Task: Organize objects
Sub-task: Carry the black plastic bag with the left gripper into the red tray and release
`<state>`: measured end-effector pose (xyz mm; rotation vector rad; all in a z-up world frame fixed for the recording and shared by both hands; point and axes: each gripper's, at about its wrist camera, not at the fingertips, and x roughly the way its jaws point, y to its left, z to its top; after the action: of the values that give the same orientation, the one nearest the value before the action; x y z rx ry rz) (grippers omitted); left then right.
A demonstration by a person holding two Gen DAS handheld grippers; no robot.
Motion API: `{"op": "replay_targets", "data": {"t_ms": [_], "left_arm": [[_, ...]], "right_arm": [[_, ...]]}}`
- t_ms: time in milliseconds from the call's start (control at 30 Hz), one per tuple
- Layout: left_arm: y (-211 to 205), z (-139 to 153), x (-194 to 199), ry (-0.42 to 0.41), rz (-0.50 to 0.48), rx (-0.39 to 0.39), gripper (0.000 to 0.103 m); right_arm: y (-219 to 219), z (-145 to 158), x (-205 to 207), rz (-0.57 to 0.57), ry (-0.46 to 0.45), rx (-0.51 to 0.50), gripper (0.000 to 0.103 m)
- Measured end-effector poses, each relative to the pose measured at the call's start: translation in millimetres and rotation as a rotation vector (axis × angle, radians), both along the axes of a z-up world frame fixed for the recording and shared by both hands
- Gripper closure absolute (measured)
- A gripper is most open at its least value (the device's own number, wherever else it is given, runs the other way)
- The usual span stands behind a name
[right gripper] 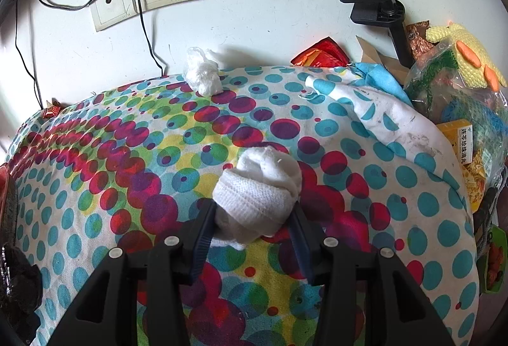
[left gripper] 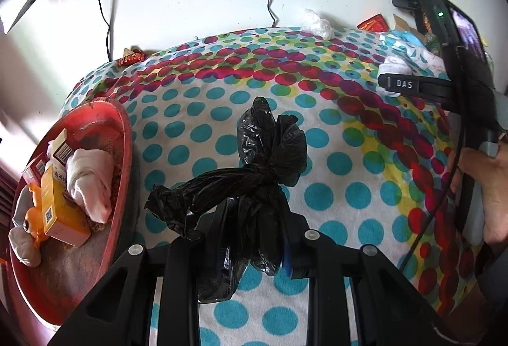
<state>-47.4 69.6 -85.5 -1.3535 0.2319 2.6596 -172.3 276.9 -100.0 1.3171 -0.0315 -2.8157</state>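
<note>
Left gripper (left gripper: 254, 238) clamped tight, right gripper (right gripper: 250, 228) part-closed in a grip, both angled downward

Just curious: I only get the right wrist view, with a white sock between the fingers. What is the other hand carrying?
Observer: The left fingers are shut on a knotted black bag.
Operator: Where might it go?
Observer: Perhaps the red basin to the left of the bag, at the cloth's edge.
Operator: Anything in it?
Observer: Rolled socks, an orange box and an orange toy.
</note>
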Motion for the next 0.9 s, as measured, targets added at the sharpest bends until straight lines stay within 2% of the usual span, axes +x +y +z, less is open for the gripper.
{"op": "replay_targets", "data": {"t_ms": [300, 767, 900], "left_arm": [[-45, 16, 20, 0.024, -0.045, 0.184, 0.079], [-85, 31, 29, 0.057, 0.050, 0.133, 0.079], [-108, 40, 27, 0.057, 0.089, 0.169, 0.078]], "right_arm": [[0, 0, 0, 0.001, 0.000, 0.004, 0.057], [0, 0, -1, 0.001, -0.003, 0.000, 0.056], [0, 1, -1, 0.001, -0.003, 0.000, 0.056]]}}
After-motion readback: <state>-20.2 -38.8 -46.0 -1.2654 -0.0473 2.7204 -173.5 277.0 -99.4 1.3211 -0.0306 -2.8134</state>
